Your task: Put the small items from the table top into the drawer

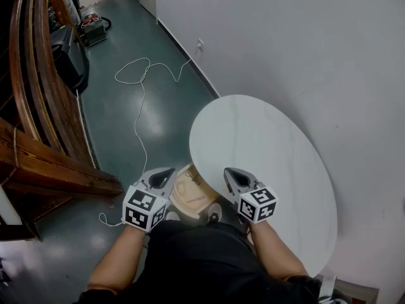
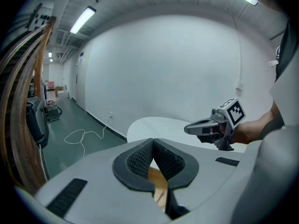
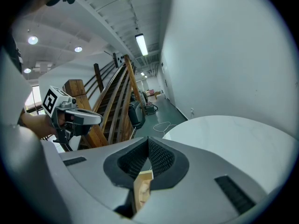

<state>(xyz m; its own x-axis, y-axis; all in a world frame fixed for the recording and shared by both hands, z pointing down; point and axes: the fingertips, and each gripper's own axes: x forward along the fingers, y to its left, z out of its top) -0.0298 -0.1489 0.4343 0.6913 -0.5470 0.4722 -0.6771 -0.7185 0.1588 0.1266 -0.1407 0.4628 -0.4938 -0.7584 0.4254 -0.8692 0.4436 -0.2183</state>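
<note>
**Two grippers, both closed and empty**

Left gripper point(image 1: 166, 173): jaws together, nothing held. Right gripper point(image 1: 231, 173): likewise. Wooden drawer point(image 1: 190, 192) – below and between both jaw tips, at the white round table's point(image 1: 272, 138) edge.

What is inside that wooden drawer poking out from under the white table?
Mostly bare pale wood shows in the drawer, plus a faint mark or two, too small to identify. Its far part is hidden beneath the table top, so anything lying there cannot be seen.
</note>
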